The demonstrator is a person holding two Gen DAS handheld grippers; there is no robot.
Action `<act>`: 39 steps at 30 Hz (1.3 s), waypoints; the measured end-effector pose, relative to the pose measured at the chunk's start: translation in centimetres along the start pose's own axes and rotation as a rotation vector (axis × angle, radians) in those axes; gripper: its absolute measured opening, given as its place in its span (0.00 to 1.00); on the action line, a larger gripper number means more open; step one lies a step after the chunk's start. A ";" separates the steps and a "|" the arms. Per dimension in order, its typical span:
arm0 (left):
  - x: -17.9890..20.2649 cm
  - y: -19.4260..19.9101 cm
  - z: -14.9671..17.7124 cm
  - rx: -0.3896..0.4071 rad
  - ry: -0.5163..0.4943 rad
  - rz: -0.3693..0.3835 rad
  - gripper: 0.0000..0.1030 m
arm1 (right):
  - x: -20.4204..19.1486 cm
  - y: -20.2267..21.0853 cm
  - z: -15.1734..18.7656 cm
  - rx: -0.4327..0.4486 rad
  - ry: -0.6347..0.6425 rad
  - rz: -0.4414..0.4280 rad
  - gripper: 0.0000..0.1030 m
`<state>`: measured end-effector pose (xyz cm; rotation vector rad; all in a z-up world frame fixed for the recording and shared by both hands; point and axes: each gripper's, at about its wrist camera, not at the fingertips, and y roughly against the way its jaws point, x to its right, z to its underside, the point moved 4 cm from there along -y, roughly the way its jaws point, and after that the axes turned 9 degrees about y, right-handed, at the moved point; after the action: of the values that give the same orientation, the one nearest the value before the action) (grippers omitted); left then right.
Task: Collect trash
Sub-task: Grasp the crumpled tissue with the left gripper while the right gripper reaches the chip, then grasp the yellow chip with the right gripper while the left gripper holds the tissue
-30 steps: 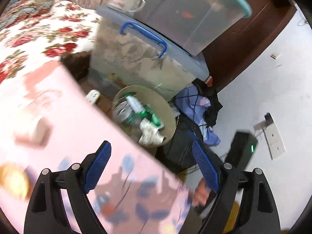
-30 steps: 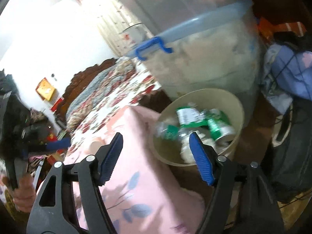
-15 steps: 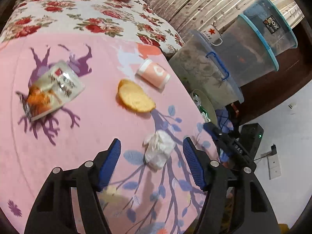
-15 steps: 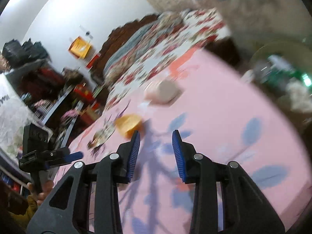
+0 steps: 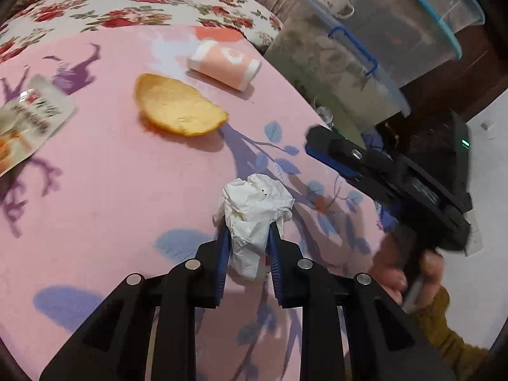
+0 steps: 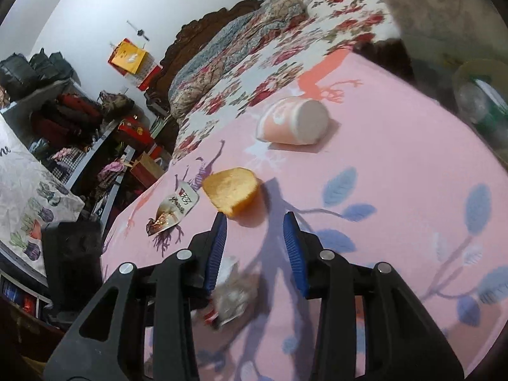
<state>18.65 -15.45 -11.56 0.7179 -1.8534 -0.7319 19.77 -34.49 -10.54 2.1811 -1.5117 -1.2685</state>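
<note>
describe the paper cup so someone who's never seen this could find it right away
Start at the pink sheet printed with blue leaves that covers the surface beside the floral bedspread. Near its far edge, just past the orange peel, lies the paper cup. It alone is cylindrical: tipped on its side, pink with white ends.

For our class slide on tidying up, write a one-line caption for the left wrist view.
Left gripper closed on a crumpled white tissue on the pink cloth, its jaws having just closed.

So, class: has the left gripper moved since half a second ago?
Yes. The left gripper has come forward to the crumpled tissue, its jaws closing on it; the orange peel looks nearer.
</note>
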 end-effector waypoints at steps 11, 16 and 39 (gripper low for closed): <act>-11.2 14.1 3.6 0.233 0.208 -0.051 0.21 | -2.4 -7.8 -4.1 -0.047 0.108 0.072 0.39; -14.2 15.7 4.5 0.257 0.291 -0.056 0.21 | -2.5 -11.2 -3.0 -0.148 0.111 0.075 0.36; -13.4 13.5 5.3 0.222 0.267 -0.060 0.22 | -5.2 -4.3 2.9 -0.036 0.023 -0.018 0.67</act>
<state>16.27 4.14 -10.83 0.9687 -1.6880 -0.4458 19.97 -27.25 -12.07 2.1836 -1.4529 -1.2615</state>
